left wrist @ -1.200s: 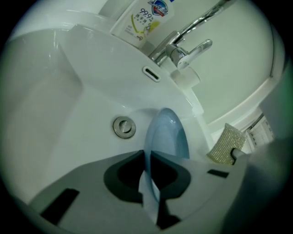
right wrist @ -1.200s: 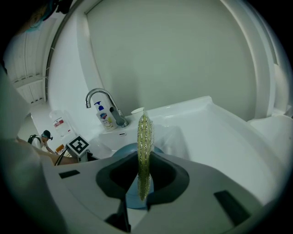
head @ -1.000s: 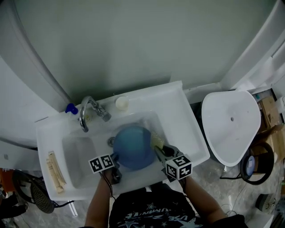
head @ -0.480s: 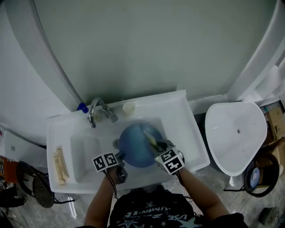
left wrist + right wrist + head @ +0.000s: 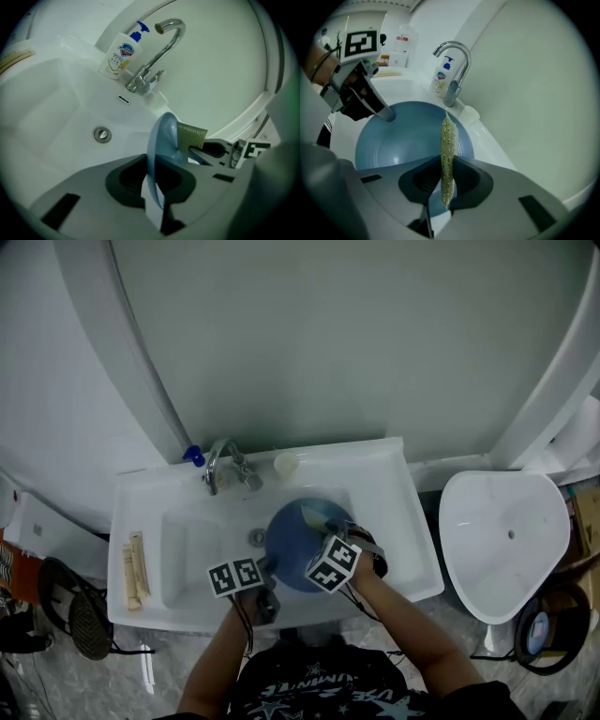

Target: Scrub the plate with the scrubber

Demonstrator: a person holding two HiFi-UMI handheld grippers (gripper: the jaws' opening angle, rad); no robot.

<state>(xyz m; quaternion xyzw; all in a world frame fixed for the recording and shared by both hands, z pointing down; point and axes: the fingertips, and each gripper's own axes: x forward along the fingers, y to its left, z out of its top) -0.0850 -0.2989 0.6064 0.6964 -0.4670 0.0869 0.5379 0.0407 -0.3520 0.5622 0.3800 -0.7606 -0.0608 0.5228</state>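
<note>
A blue plate (image 5: 298,532) is held tilted over the white sink (image 5: 187,549). My left gripper (image 5: 269,570) is shut on its near rim. In the left gripper view the plate (image 5: 162,140) stands edge-on between the jaws of the left gripper (image 5: 157,180). A yellow-green scrubber (image 5: 448,145) is clamped in my right gripper (image 5: 447,180) and hangs over the plate's (image 5: 403,138) inner face. From the head view the right gripper (image 5: 323,529) sits at the plate's right side with the scrubber (image 5: 314,518) on the blue surface. Whether the scrubber presses the plate I cannot tell.
A chrome faucet (image 5: 223,465) and a soap bottle (image 5: 119,54) stand at the sink's back rim. The drain (image 5: 102,135) lies below the plate. Pale sticks (image 5: 136,568) rest on the left ledge. A white rounded fixture (image 5: 506,540) stands to the right.
The plate has risen and tilted in the left gripper. The right gripper has rolled and carried the scrubber from the plate's right edge onto its face.
</note>
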